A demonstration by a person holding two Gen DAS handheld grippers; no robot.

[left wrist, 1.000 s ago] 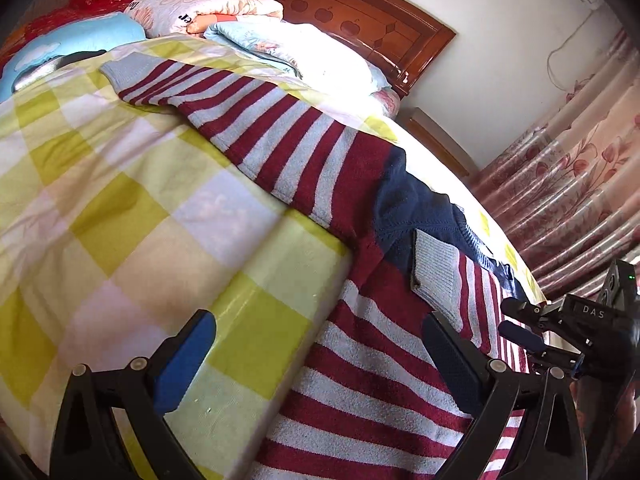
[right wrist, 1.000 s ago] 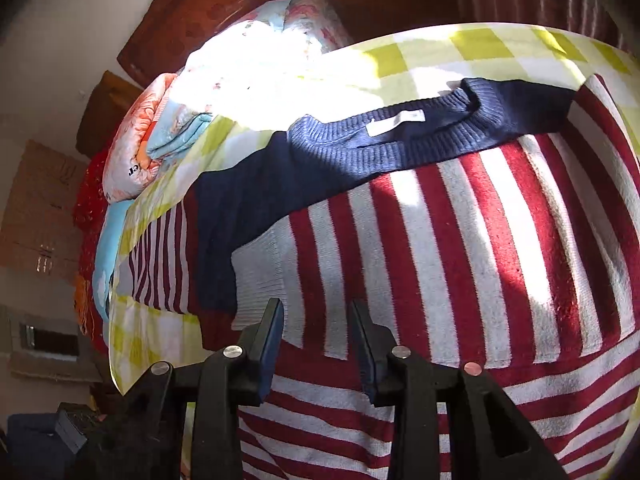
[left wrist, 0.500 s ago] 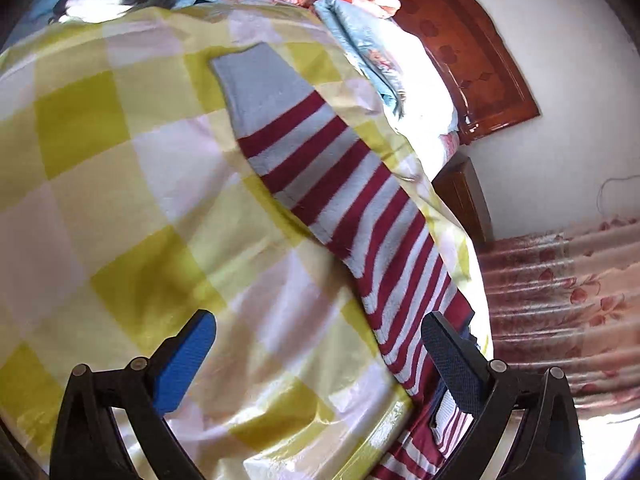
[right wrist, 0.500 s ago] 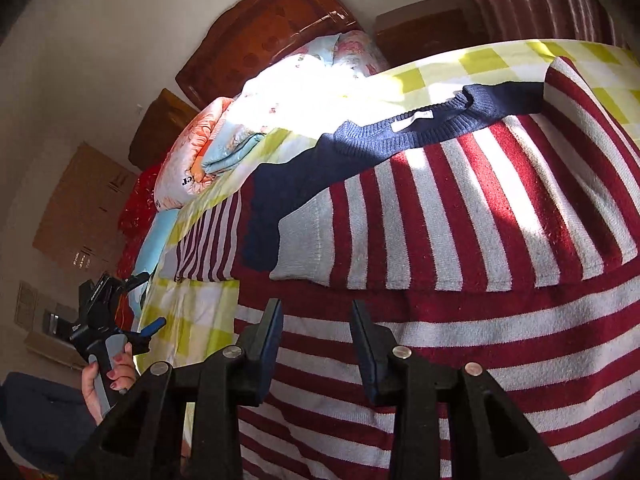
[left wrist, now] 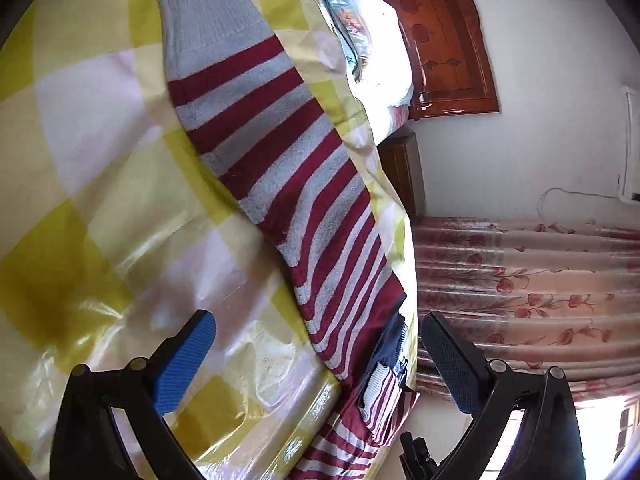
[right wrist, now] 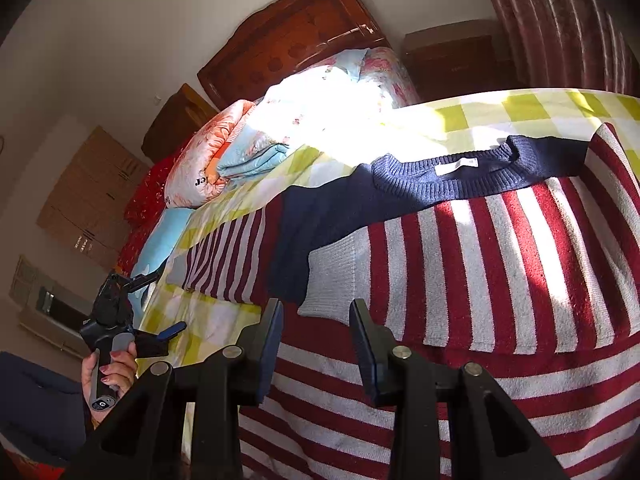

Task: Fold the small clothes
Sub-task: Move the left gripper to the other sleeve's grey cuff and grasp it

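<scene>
From my left wrist camera, the left gripper (left wrist: pixel 318 354) hangs over the yellow-and-white checked bedsheet (left wrist: pixel 92 184), jaws spread wide, nothing between the blue pads (left wrist: pixel 188 356). The sweater's outstretched sleeve (left wrist: pixel 276 176), grey and maroon striped with a plain grey cuff at its far end, lies flat on the sheet and runs diagonally from upper left down toward the gap between my jaws; it does not touch either pad. To the right of the sleeve I see folded quilts (left wrist: pixel 360 28), the wooden headboard (left wrist: pixel 448 32) and flowered curtains (left wrist: pixel 528 292). In the right wrist view, at far left a hand (right wrist: pixel 110 372) holds the left gripper (right wrist: pixel 160 338) just off the bed edge. Centre: the right gripper (right wrist: pixel 316 344) is partly open, jaws narrowly apart, nothing pinched; it is above the striped body of the sweater (right wrist: pixel 500 280), just short of the other sleeve's grey cuff (right wrist: pixel 334 286). That sleeve is folded across the chest. The sweater lies spread on the bed, navy collar (right wrist: pixel 452 176) away from me. A bedside cabinet (right wrist: pixel 452 60) stands at upper right.
</scene>
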